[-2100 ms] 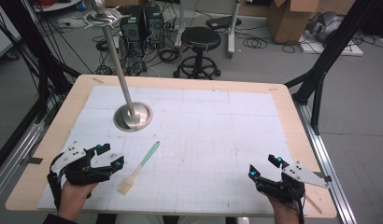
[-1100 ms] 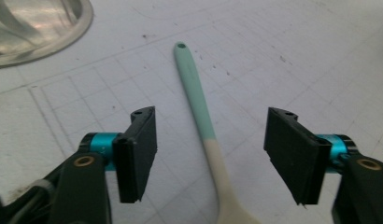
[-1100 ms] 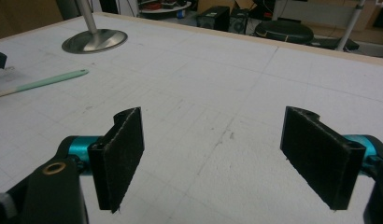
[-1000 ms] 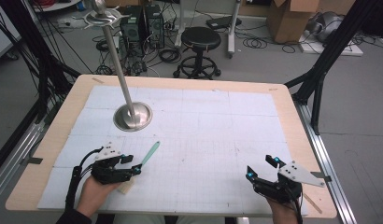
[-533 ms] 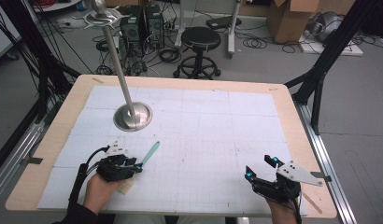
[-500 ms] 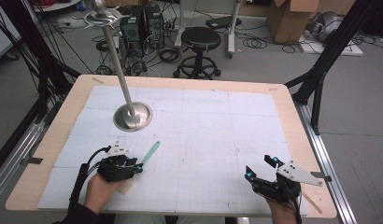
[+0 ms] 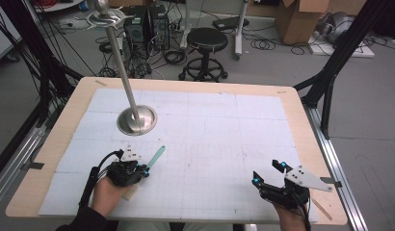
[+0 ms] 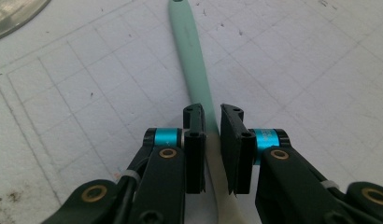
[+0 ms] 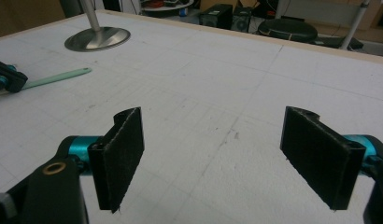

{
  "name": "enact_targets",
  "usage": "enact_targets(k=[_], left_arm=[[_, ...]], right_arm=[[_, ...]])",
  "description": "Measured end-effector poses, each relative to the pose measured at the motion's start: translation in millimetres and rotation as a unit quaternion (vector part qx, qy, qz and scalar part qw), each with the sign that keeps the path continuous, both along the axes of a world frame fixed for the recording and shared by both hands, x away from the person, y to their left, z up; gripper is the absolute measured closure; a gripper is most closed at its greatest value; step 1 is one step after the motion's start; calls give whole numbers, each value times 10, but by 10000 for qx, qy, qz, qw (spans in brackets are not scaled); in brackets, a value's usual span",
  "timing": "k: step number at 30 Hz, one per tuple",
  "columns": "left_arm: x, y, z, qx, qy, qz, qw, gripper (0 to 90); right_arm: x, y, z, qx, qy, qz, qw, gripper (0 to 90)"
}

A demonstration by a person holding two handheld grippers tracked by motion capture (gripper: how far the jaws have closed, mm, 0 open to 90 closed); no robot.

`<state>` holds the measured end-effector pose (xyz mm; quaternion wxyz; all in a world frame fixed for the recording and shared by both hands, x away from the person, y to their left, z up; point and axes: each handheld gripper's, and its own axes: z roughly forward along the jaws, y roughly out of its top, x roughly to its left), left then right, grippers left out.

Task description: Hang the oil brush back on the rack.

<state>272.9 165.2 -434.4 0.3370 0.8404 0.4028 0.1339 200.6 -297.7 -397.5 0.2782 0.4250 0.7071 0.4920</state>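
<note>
From the high view, the tabletop [image 7: 46, 159] is a pale wooden board covered by a white gridded mat [image 7: 219, 134], standing on a grey floor with a black stool [image 7: 204, 50], a cardboard box [image 7: 299, 19] and loose cables behind it. A metal stand [image 7: 136, 119] with a round base and a tall pole sits ahead of the left gripper [image 7: 143, 171], whose jaws meet the mint green brush [image 7: 155, 157] near the middle of its handle; the right gripper [image 7: 268, 173] rests near the tabletop's near right edge, well apart from both. The left gripper view shows what the high view cannot: the jaws are nearly closed, the brush handle [image 8: 192, 60] running between them and straight out beyond the tips, though whether both pads press on it cannot be told. In the right gripper view the jaws stand wide apart with bare mat between them, while the stand's base [image 9: 97, 37] and the brush's end [image 9: 59, 77] lie far off to the left of the left jaw.
</note>
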Motion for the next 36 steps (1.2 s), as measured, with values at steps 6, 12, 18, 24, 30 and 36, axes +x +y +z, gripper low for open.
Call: enact_targets(k=[6,12,18,24,30,36], left_arm=[[39,50,-1,-260,218,93,9994,806],[-3,74,3,-413,-18,46,9991,817],[-58,172,94,-671,-168,-110,9975,817],[-84,295,160,-1009,-292,-104,9944,817],[-157,342,240,-1481,-573,-148,9872,817],[-233,338,326,-2010,-879,-436,9747,817]], right_arm=[[-7,-17,8,26,-50,-11,10000,207],[-10,-27,5,35,-31,-29,10000,207],[-9,-19,9,14,-40,-28,10000,207],[-11,-17,15,36,-77,-39,10000,207],[-1,56,49,-36,-159,95,9998,206],[8,227,208,-22,-454,443,9980,206]])
